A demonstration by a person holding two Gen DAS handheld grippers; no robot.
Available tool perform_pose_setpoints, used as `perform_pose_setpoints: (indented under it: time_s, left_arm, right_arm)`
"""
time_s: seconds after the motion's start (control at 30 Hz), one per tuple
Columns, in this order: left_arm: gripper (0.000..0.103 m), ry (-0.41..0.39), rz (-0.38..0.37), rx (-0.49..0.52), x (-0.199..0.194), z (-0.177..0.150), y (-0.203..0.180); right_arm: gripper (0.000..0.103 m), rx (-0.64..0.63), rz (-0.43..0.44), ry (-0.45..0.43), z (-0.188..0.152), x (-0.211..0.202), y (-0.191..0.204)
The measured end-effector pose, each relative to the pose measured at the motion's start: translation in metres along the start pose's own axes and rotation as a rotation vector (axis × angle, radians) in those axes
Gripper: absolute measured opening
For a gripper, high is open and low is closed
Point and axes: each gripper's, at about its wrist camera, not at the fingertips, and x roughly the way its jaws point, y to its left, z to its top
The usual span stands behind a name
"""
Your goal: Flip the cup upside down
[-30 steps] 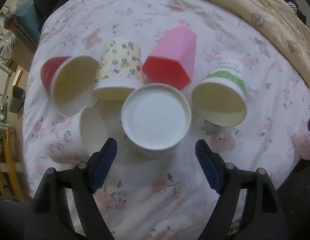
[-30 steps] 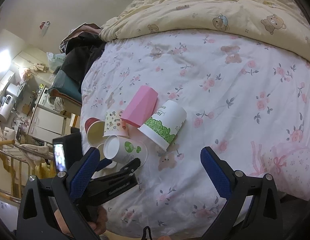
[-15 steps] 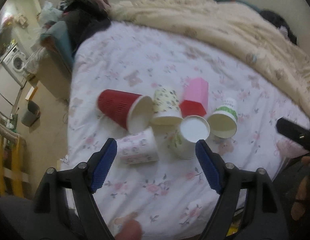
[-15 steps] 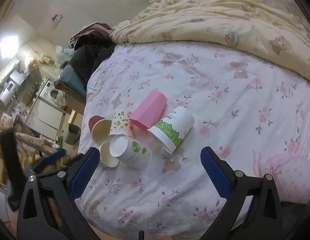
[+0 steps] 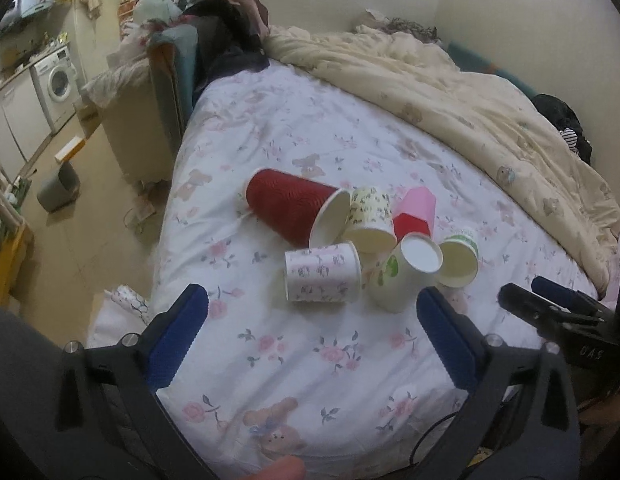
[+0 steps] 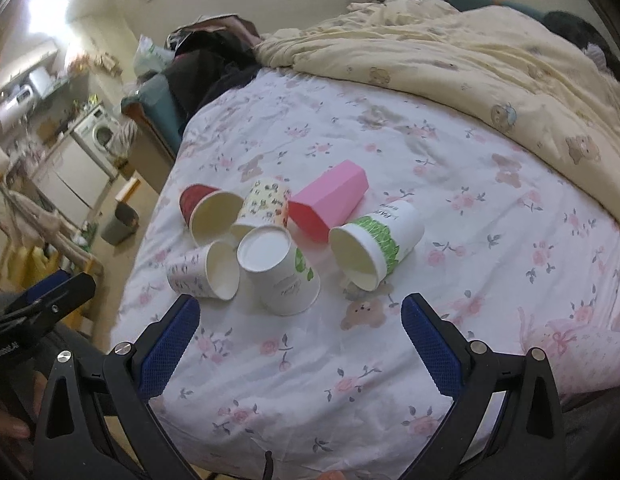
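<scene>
Several cups lie in a cluster on the floral bed sheet (image 5: pixel 310 360). A white cup with green print (image 5: pixel 406 270) (image 6: pixel 280 270) stands upside down, base up. Around it on their sides lie a red cup (image 5: pixel 288 206) (image 6: pixel 208 214), a yellow patterned cup (image 5: pixel 370 220) (image 6: pixel 264 204), a pink faceted cup (image 5: pixel 416 214) (image 6: pixel 330 200), a green-banded cup (image 5: pixel 458 258) (image 6: pixel 374 244) and a white pink-print cup (image 5: pixel 322 272) (image 6: pixel 204 270). My left gripper (image 5: pixel 310 332) is open and empty, well short of the cups. My right gripper (image 6: pixel 300 348) is open and empty, also short of them.
A cream bear-print duvet (image 5: pixel 470 92) (image 6: pixel 470 48) is bunched at the far side of the bed. Dark clothes (image 5: pixel 226 36) are piled at the bed's far left corner. The bed's left edge drops to the floor, where a grey bin (image 5: pixel 58 192) stands near a washing machine (image 5: pixel 56 78).
My left gripper has pulled far back and up from the upside-down white cup, so the whole cluster now shows. My right gripper has moved a little closer to the cups.
</scene>
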Motion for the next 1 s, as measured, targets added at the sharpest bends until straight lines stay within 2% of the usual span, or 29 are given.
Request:
perform_pose_setpoints:
  time_s: [0.33,1.0]
  left_arm:
    - [0.103,0.032,0.007,0.010,0.011,-0.002,-0.006]
    - [0.103,0.028,0.022,0.045,0.014,-0.002,-0.014]
  right_arm:
    - [0.103,-0.073,-0.038,0.017,-0.003,0.013,0.015]
    - [0.103,-0.050,-0.032,0.005,0.000,0.008,0.013]
